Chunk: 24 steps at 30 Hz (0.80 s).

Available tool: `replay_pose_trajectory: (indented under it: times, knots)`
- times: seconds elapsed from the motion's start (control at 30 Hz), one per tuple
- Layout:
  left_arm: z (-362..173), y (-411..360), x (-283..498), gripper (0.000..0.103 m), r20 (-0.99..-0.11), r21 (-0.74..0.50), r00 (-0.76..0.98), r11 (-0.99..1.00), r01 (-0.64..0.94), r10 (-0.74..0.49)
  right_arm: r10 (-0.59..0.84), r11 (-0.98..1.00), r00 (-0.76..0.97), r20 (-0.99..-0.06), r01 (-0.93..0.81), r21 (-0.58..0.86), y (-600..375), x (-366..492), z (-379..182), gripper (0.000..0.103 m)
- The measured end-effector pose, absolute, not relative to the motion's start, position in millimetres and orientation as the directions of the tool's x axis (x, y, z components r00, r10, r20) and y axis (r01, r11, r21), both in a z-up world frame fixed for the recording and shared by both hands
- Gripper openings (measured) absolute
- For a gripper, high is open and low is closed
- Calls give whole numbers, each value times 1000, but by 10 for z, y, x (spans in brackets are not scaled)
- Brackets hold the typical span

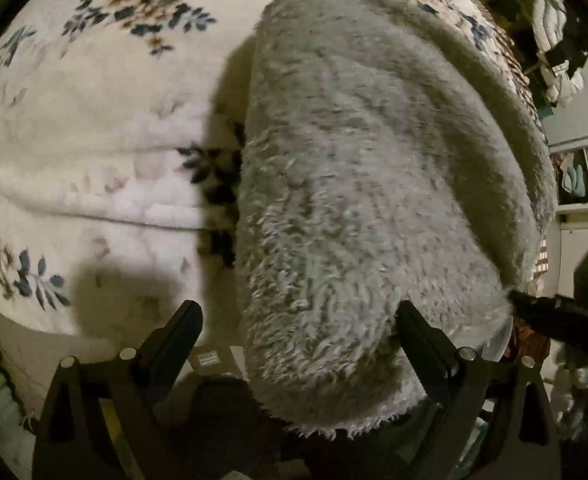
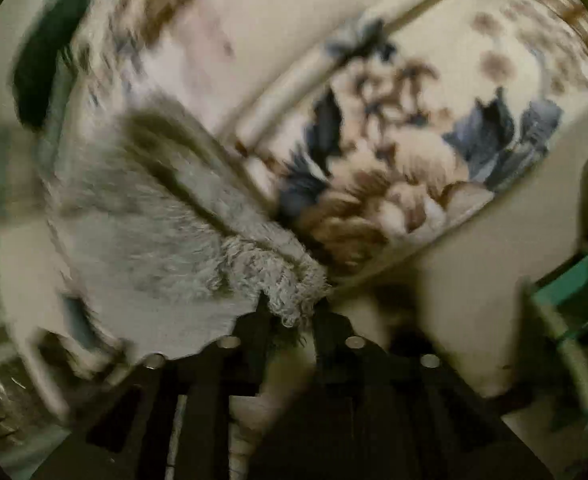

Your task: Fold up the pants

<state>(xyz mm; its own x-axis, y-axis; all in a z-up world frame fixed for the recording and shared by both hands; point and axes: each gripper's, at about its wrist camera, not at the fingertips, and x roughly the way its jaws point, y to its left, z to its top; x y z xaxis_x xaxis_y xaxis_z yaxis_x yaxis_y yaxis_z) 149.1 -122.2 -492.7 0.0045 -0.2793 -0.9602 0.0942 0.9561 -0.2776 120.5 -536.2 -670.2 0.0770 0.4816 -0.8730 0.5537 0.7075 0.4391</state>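
Grey fluffy pants (image 1: 358,184) lie in a long folded strip on a cream floral bedspread (image 1: 105,132). My left gripper (image 1: 298,316) stands open over the near end of the strip. One of its fingers (image 1: 410,320) rests against the fleece and the other is clear of it. In the blurred right wrist view, my right gripper (image 2: 291,308) is shut on a curly corner of the pants (image 2: 181,240), and that tuft stays sharp between the pads. The right gripper's dark body (image 1: 554,320) shows at the right edge of the strip.
The bed's near edge (image 1: 21,360) drops off beside my left gripper. Folded laundry (image 1: 550,24) is stacked at the upper right, and shelves with clothes (image 1: 578,172) stand below it. A teal box (image 2: 574,292) sits on the floor beside the bed.
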Motion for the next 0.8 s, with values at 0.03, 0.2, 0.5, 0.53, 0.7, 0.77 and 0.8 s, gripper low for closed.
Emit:
replay_pose_trajectory:
  times: [0.03,0.2,0.5,0.53,0.7,0.77,0.8]
  knots:
    - [-4887,-1226,1506,97,-957,-286,14,953,98,-289,448,773,14,-894,497,395,-5283,1271,-6711,47]
    - [-4795,-1253,1672,97,-921,-377,66,921,99,-384,466,798,191,-864,332,503,-5281,1419,-6202,101]
    - [-5405,-1062,1948,97,-848,-529,56,846,-65,-526,738,563,168,-653,379,734,-5434,2030,-7199,102]
    - [-5471,-1005,1946,97,-829,-560,55,824,-85,-557,759,545,159,-631,376,750,-5433,2064,-7285,102]
    - [-5596,-876,1869,95,-730,-683,102,715,-147,-676,810,481,174,-560,349,804,-5337,2112,-7434,99]
    - [-5505,-917,1855,65,-715,-699,125,707,-103,-688,818,480,169,-550,324,815,-5267,2039,-7409,69]
    - [-5445,-934,1850,52,-722,-691,135,718,-85,-679,829,470,159,-536,321,822,-5212,1991,-7402,60]
